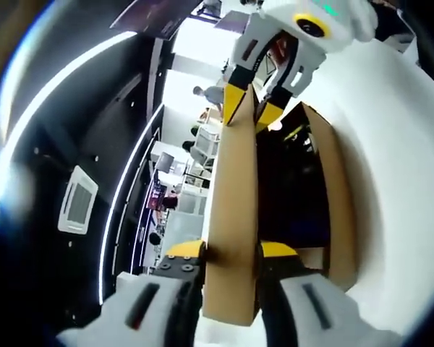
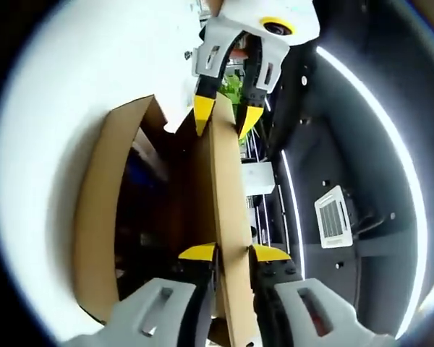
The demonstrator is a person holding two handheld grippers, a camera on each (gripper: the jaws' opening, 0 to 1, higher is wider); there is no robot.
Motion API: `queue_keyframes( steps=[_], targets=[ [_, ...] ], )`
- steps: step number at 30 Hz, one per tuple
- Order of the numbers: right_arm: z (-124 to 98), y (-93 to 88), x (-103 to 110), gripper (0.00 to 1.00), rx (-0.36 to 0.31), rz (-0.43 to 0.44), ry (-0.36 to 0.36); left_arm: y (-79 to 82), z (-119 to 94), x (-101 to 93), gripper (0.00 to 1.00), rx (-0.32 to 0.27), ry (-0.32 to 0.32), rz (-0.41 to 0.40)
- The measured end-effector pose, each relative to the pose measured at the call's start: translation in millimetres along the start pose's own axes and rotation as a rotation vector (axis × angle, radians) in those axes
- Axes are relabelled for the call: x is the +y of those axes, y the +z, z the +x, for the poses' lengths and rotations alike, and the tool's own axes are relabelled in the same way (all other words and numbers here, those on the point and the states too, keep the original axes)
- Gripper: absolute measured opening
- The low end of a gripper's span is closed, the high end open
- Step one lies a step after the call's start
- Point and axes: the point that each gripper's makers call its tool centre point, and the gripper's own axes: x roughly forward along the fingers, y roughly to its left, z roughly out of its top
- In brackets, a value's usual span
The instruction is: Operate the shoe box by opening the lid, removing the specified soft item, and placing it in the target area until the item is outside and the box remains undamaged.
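We saw the shoe box [image 1: 340, 210] lying on a white surface [image 1: 398, 166], its brown cardboard lid [image 1: 231, 210] lifted and standing on edge between both pairs of jaws. In the left gripper view the lid ran as a tall brown panel up the middle, with the dark inside of the box just beside it on the right; we could not make out any soft item in that dark space. Our left gripper [image 1: 231, 251] was clenched on the near edge of the lid, its yellow-tipped jaws pressing the cardboard from both sides. At the far end of the same panel the right gripper [image 1: 249, 112] came in from the top, its yellow tips pinching the lid's other edge. The right gripper view gave the mirror of this: the lid [image 2: 228, 217] rose from between that gripper's own jaws [image 2: 233, 251], which gripped it tightly, and the left gripper [image 2: 224, 116] grasped the far edge at the top. The open box [image 2: 101, 217] lay to the left of the lid there, dark inside, on the white surface [image 2: 72, 94]. Beyond the lid we saw a dark ceiling with light strips [image 2: 369, 108] and a square vent [image 2: 336, 215], and a bright room with blurred furniture [image 1: 195, 159].
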Motion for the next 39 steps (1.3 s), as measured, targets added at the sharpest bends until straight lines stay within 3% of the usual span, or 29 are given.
queue_keyframes(
  steps=[7,14,18,21,27,30,32,35,39],
  targets=[
    [1,-0.8,-1,0.15,-0.004,0.005,-0.004,1.4,-1,2.4,0.28,-0.004,0.014,0.001],
    [2,-0.8,-3,0.15,-0.004,0.013,-0.007,9.5,-15,8.8,0.30,-0.020,0.032,0.013],
    [1,-0.8,-3,0.15,-0.003,0.013,-0.005,14.9,-40,10.6,0.32,-0.053,0.017,-0.039],
    [0,-1.1,-3,0.15,-0.005,0.022,-0.002,15.8,-61,-4.6,0.32,-0.081,-0.045,-0.009],
    [1,-0.6,-3,0.15,-0.002,0.025,-0.003,-2.1,-75,-33.6,0.33,-0.038,-0.155,-0.030],
    [1,-0.4,-3,0.15,-0.001,0.030,-0.001,-9.5,-72,-51.7,0.34,-0.035,-0.237,-0.087],
    [1,-0.4,-3,0.15,-0.001,0.029,0.000,-10.9,-70,-55.9,0.34,-0.037,-0.258,-0.103],
    [0,-0.1,-2,0.15,-0.001,0.030,0.004,-12.0,-63,-66.6,0.34,-0.076,-0.320,-0.153],
    [0,-0.1,-2,0.15,-0.002,0.035,0.007,-27.8,-48,-76.9,0.34,-0.041,-0.355,-0.166]
  ],
)
